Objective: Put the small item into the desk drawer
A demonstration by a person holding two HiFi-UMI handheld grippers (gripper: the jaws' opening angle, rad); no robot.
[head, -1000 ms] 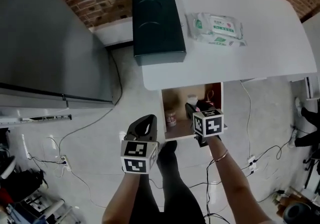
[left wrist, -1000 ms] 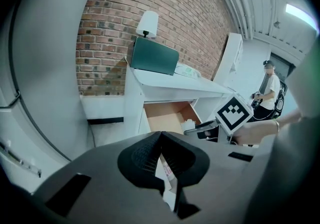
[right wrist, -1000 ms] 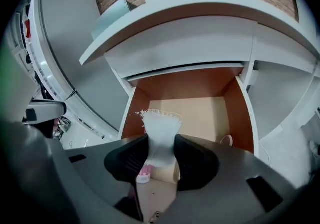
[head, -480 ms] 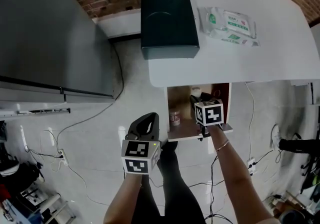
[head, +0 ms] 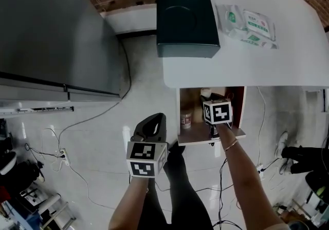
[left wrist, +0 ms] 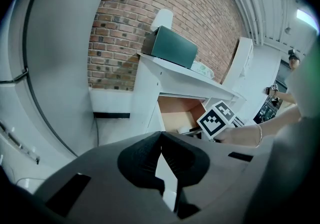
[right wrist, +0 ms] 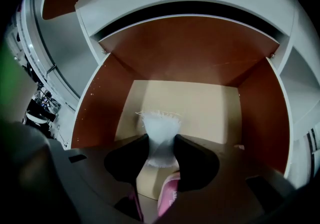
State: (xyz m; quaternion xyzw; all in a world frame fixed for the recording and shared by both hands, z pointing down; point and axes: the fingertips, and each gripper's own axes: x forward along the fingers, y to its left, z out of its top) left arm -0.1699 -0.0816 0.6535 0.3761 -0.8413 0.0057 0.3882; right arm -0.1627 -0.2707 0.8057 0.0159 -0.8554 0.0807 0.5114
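Head view: right claw [head: 210, 97] inside the open drawer [head: 212, 138] below the counter [head: 257, 67], left claw [head: 152, 121] outside the drawer's left front corner; left gripper view: closed, empty; right gripper view: clamped on the small frilled white item [right wrist: 159, 124] above the drawer floor.

No wording is legible anywhere. On the desk [head: 288, 64], the wipes packet [head: 250, 26] bears a green-and-white label with print too small to read. The jar [head: 186, 119] in the drawer [head: 205, 138] has a reddish label, illegible. The pink end of the small item [right wrist: 160, 127] shows blurred lettering. The cubes on the left gripper [head: 150, 123] and right gripper [right wrist: 161, 143] show black-and-white square markers, no letters.
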